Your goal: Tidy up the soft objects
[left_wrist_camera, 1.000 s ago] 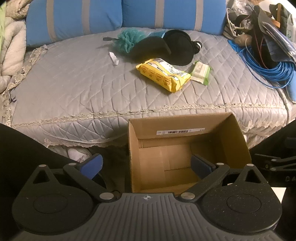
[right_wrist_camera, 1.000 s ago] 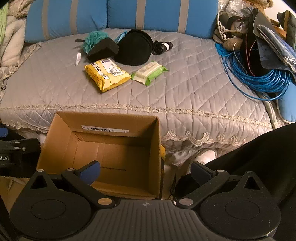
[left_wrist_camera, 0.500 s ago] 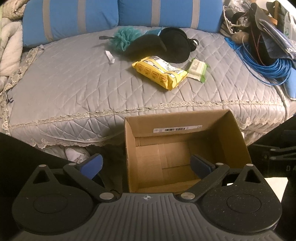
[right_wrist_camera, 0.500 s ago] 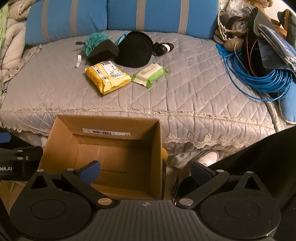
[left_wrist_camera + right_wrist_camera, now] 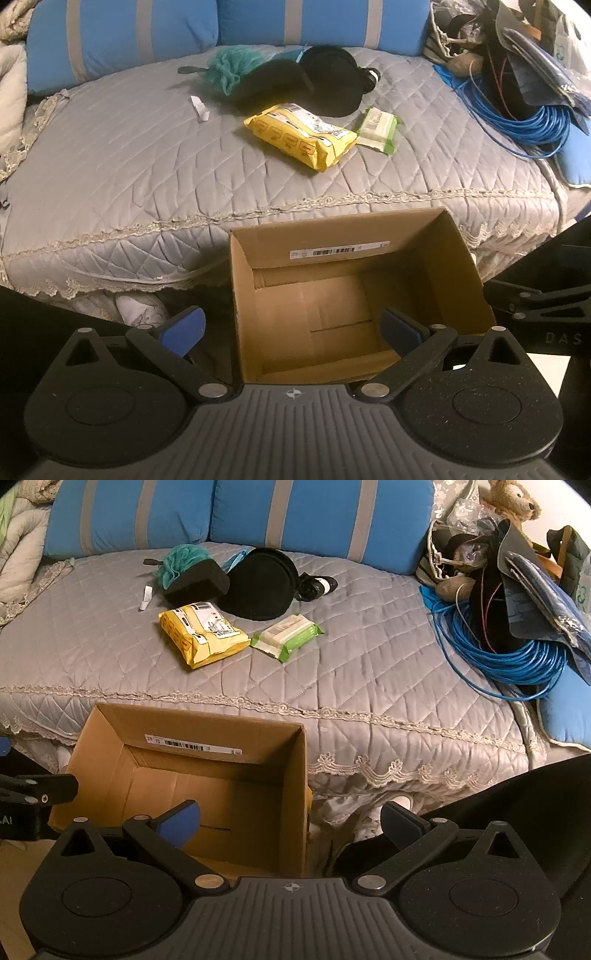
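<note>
An open, empty cardboard box (image 5: 343, 236) (image 5: 110, 768) stands on the floor against the bed's front edge. On the grey quilt lie a yellow wipes pack (image 5: 299, 134) (image 5: 201, 633), a green-and-white wipes pack (image 5: 376, 129) (image 5: 286, 635), a teal bath pouf (image 5: 232, 66) (image 5: 181, 561), a black sponge block (image 5: 273, 79) (image 5: 195, 581) and a round black pouch (image 5: 332, 74) (image 5: 258, 583). My left gripper (image 5: 291, 330) is open and empty over the box's near edge. My right gripper (image 5: 290, 821) is open and empty over the box's right wall.
Blue striped pillows (image 5: 295, 513) line the back of the bed. A coil of blue cable (image 5: 509, 657) and a heap of bags and clothes (image 5: 517, 572) fill the right side. A small white tag (image 5: 146, 598) lies at the left. A teddy bear (image 5: 513, 498) sits top right.
Both grippers have risen and drawn back a little, so the box and the bed items sit slightly lower and farther off. Jaws stay open. Nothing on the bed has moved.
</note>
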`<state>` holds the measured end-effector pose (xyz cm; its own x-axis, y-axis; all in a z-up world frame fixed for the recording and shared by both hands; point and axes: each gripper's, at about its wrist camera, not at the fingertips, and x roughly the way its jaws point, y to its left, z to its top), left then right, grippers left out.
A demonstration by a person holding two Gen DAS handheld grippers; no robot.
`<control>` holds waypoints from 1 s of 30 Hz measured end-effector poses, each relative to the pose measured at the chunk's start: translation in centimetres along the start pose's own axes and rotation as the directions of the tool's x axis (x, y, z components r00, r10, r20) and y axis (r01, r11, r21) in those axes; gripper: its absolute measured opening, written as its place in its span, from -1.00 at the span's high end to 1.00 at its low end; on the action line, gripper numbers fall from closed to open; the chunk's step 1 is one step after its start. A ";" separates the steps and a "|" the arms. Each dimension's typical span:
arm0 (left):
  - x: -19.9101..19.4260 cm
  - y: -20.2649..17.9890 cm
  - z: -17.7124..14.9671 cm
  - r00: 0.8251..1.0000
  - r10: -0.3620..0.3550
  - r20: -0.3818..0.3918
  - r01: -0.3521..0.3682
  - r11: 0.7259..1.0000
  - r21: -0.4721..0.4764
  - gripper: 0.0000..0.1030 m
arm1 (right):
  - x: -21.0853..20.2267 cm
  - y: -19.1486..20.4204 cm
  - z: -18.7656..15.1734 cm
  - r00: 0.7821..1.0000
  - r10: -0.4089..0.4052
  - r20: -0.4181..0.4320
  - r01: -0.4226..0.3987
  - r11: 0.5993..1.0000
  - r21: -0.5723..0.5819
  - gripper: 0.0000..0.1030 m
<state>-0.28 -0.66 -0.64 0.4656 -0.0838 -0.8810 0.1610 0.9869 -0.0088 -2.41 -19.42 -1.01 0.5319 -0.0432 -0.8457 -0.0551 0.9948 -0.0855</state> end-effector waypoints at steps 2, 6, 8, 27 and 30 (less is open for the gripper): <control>0.1 0.0 0.1 1.000 0.002 -0.002 -0.002 1.000 -0.004 -1.00 | 0.3 0.1 0.2 1.000 0.005 -0.010 -0.005 1.000 0.000 -1.00; 0.1 0.1 0.4 1.000 0.005 0.001 -0.005 1.000 -0.012 -1.00 | 0.5 0.1 0.8 1.000 0.023 -0.022 -0.023 1.000 0.009 -1.00; 0.1 0.1 0.7 1.000 0.007 0.002 -0.007 1.000 -0.015 -1.00 | 0.5 0.1 1.2 0.999 0.041 -0.026 -0.041 0.999 0.016 -1.00; -0.3 2.2 8.0 0.996 -0.022 0.090 0.021 1.000 0.019 -1.00 | 3.1 -4.2 9.4 0.999 0.052 0.015 -0.052 0.999 -0.014 -1.00; -0.1 2.8 9.6 0.994 -0.025 0.106 0.023 1.000 0.019 -1.00 | 4.1 -5.1 11.4 0.997 0.061 0.038 -0.060 0.998 -0.030 -1.00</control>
<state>8.47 0.76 3.97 0.5510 -0.1229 -0.8254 0.1885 0.9819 -0.0204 9.67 -23.57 2.00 0.5592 0.0214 -0.8288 -0.1120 0.9925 -0.0499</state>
